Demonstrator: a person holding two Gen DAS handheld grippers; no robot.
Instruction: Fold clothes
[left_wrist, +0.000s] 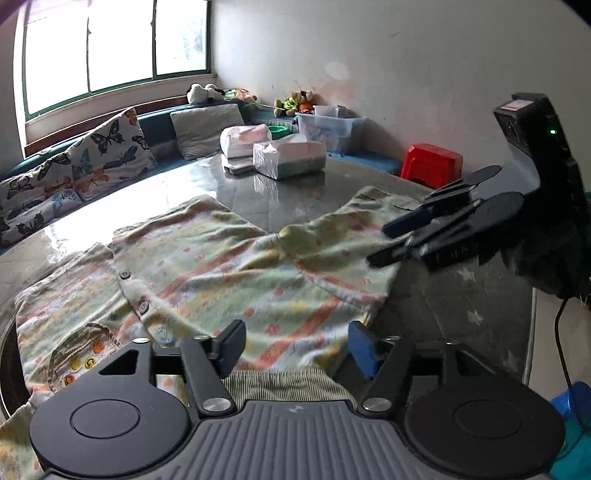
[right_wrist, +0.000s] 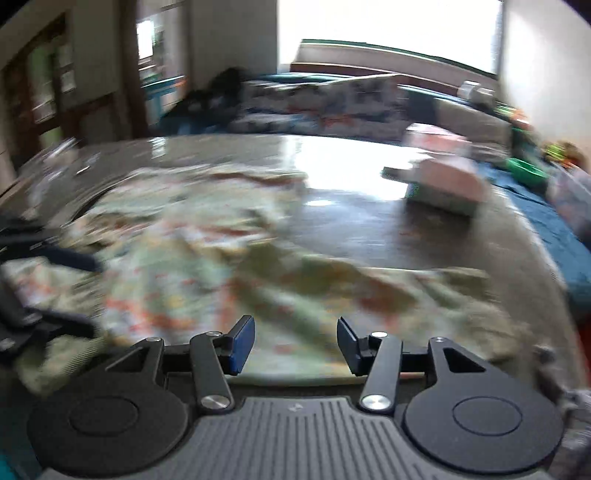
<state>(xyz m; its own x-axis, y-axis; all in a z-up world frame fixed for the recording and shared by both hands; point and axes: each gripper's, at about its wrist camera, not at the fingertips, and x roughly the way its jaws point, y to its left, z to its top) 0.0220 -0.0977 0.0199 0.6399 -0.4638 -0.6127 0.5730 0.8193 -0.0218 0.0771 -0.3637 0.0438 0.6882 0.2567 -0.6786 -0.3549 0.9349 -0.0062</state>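
Observation:
A pale green child's shirt (left_wrist: 207, 273) with orange and yellow print, buttons and a chest pocket lies spread on the dark glossy table (left_wrist: 280, 192). My left gripper (left_wrist: 295, 345) is open just above the shirt's striped hem, holding nothing. My right gripper (left_wrist: 384, 243) shows at the right of the left wrist view, over the shirt's right sleeve. In the blurred right wrist view the right gripper (right_wrist: 295, 341) is open above the shirt (right_wrist: 207, 258), and the left gripper's fingers (right_wrist: 70, 258) show at the left edge.
Wrapped tissue packs (left_wrist: 288, 155) sit at the table's far side. Behind are butterfly cushions (left_wrist: 92, 155), a clear plastic bin (left_wrist: 328, 125), a red stool (left_wrist: 432, 166) and soft toys by the wall. A black cable (left_wrist: 561, 343) hangs at the right.

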